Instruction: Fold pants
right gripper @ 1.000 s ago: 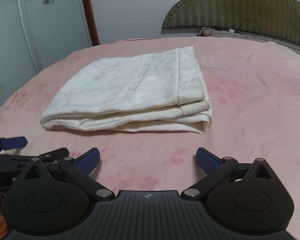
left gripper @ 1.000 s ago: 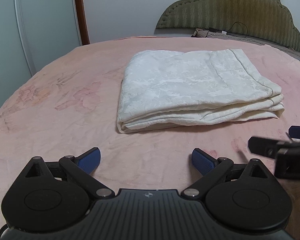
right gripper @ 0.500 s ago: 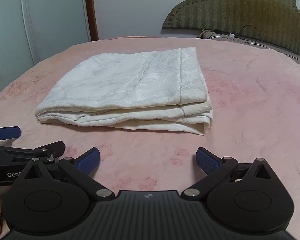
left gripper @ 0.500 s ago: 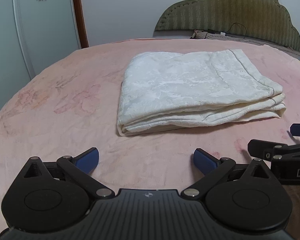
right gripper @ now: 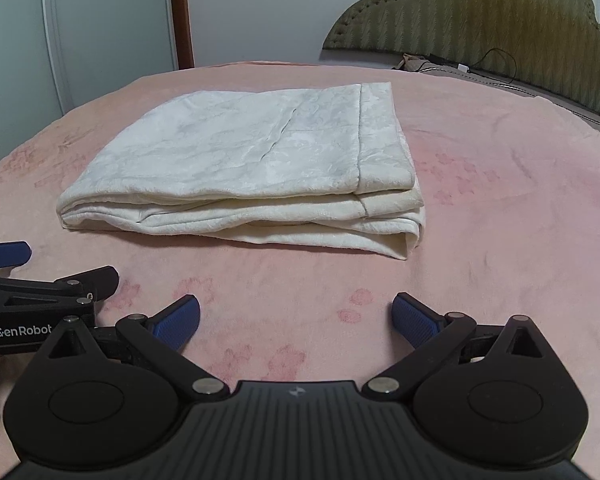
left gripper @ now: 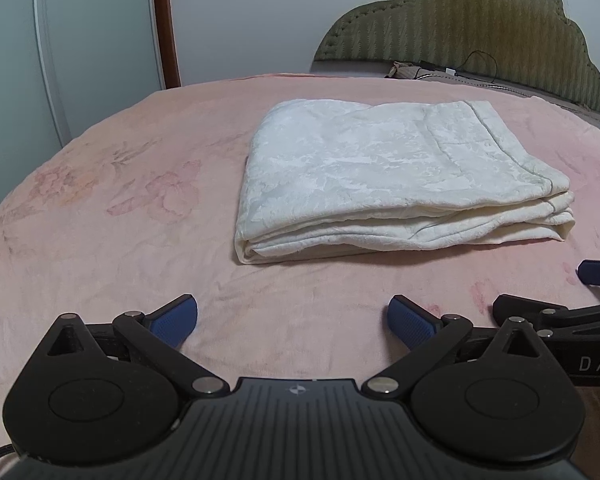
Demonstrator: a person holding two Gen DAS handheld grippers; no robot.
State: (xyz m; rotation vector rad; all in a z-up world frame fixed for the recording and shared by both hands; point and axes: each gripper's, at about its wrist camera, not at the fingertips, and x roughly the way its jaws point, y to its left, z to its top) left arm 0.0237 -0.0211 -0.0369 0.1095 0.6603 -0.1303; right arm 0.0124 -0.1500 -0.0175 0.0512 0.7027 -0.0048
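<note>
Pants (left gripper: 384, 172) folded flat on pink bedspread (left gripper: 120, 216), long axis left-right, both hand-held grippers (left gripper: 292, 320) (right gripper: 296, 316) spread wide, empty

The pants (left gripper: 396, 176) in front of me are creamy white, with a faint tone-on-tone leafy brocade woven through the cloth. They lie on a bed (left gripper: 100, 240) covered in soft pink, printed with washed-out flowers in deeper rose and a touch of peach. My left gripper (left gripper: 293, 321) is matte black with ribbed blue pads (left gripper: 172, 320) and small silver rivets; my right gripper (right gripper: 296, 318) wears the same black, blue and silver. The headboard (left gripper: 472, 36) is olive green with a vertical chevron stripe. The wardrobe door (left gripper: 80, 32) is pale grey-blue with little outlined flowers, edged by a reddish-brown wooden strip (left gripper: 166, 24). The wall (left gripper: 244, 20) is plain white.
</note>
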